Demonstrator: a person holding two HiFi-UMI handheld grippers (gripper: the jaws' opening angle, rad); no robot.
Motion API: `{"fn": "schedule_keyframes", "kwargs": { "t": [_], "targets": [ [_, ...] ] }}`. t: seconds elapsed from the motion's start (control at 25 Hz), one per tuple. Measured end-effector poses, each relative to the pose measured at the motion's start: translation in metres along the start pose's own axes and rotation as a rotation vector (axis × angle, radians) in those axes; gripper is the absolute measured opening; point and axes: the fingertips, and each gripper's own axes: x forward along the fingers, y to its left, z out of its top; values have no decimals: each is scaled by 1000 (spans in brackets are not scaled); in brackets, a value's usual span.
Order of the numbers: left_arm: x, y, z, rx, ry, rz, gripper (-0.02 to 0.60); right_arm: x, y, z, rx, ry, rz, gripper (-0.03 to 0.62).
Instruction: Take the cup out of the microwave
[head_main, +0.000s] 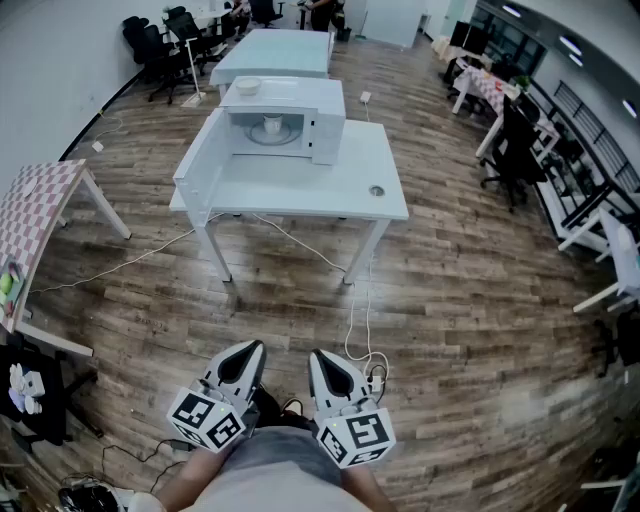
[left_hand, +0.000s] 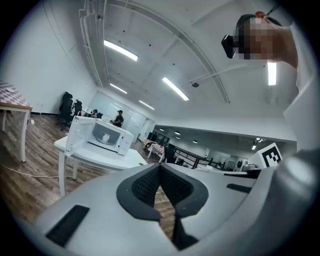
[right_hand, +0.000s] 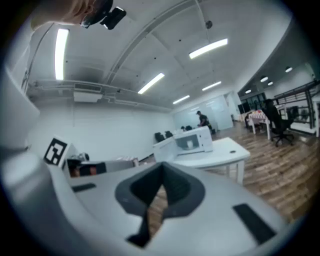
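Note:
A white microwave (head_main: 283, 118) stands at the back of a white table (head_main: 330, 195), its door (head_main: 198, 165) swung open to the left. A pale cup (head_main: 272, 126) sits inside on the turntable. Both grippers are far from it, low in the head view near the person's body. The left gripper (head_main: 240, 365) and the right gripper (head_main: 331, 372) are shut with nothing between their fingers. The left gripper view shows the microwave (left_hand: 102, 136) and cup (left_hand: 105, 137) beyond the left gripper (left_hand: 160, 167). The right gripper view shows the microwave (right_hand: 192, 141) beyond the right gripper (right_hand: 162, 168).
A white bowl (head_main: 248, 86) rests on top of the microwave, and a small round object (head_main: 376, 190) lies on the table's right side. Cables (head_main: 352, 330) trail over the wood floor between me and the table. A pink checkered table (head_main: 40, 205) is at left, office chairs (head_main: 510, 150) at right.

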Motion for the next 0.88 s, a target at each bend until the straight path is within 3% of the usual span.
{"fn": "schedule_keyframes", "kwargs": {
  "t": [0.44,0.6,0.88],
  "targets": [
    [-8,4,0,-24,-19,33,15,8,15,-10,-8,49,52,20],
    [-7,12,-1,-36,-13,46,15,17,13,-8,40,42,83,21],
    [14,30,7,-40,-21,40,15,40,2,2,36,17,63,21]
  ]
}}
